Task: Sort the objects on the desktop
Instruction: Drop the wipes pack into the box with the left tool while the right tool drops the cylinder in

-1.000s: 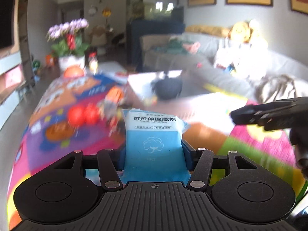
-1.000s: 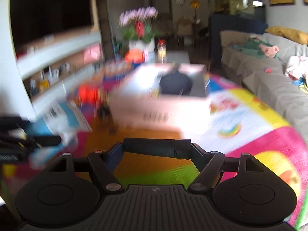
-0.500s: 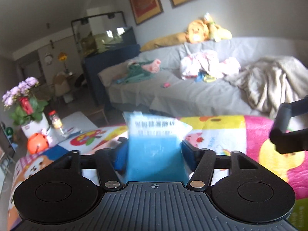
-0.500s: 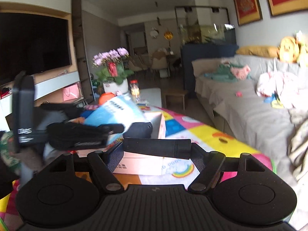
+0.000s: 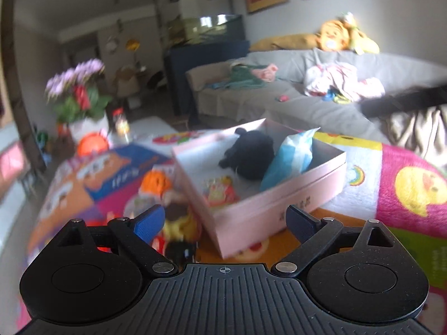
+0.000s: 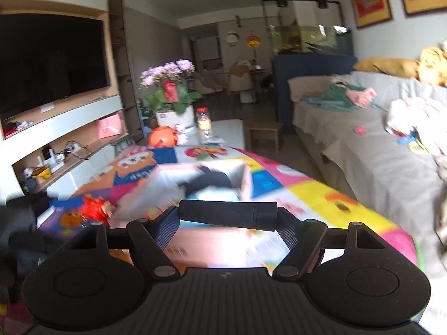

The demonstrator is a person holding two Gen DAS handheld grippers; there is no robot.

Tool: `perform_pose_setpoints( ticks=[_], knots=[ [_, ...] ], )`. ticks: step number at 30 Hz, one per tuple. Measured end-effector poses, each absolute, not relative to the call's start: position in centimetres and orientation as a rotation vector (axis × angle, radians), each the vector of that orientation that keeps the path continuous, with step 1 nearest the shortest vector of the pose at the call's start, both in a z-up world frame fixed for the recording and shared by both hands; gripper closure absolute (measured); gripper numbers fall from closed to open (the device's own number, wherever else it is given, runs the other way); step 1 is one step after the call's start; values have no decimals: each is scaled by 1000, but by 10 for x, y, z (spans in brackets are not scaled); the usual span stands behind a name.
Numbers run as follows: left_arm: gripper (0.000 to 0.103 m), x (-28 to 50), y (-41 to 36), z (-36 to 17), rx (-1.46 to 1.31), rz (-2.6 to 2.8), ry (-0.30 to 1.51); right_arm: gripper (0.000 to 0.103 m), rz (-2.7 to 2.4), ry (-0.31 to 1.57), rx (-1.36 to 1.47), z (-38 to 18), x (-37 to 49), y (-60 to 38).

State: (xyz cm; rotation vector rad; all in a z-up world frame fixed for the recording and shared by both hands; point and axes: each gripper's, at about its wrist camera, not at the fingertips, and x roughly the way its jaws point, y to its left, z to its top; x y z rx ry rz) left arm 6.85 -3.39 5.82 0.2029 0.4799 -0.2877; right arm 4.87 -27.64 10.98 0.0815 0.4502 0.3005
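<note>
Now a blue packet is left in the box, and 1 black cylinder is held for placing.

Nearest, the left gripper [image 5: 225, 219] is seen opening, nothing between its jaws; ahead of it the blue-and-white wipes packet [image 5: 290, 159] leans crumpled in the pink box [image 5: 282, 206]. The right gripper [image 6: 227, 230] is clamped on a black cylinder [image 6: 227, 212], probably to be carried forward over the box and released.

Print on pink box [image 5: 279, 209], colourful mat [image 5: 123, 176], blurred, unreadable

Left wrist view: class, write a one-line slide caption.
Left gripper, fingers opening and empty, before the pink box holding a blue packet and a black object.
</note>
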Motion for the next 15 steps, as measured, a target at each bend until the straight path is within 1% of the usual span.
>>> perform_pose_setpoints(
  ticks=[3,6,12,15],
  knots=[
    [5,58,-24,54,136,-280,497,28,353,492,126,125,87,-261],
    [4,45,-8,50,92,-272,493,28,358,573,138,124,130,-243],
    [3,34,25,40,-6,-225,513,28,375,835,189,85,173,-216],
    [3,38,39,31,-60,-186,547,27,368,869,233,72,174,-215]
  ],
)
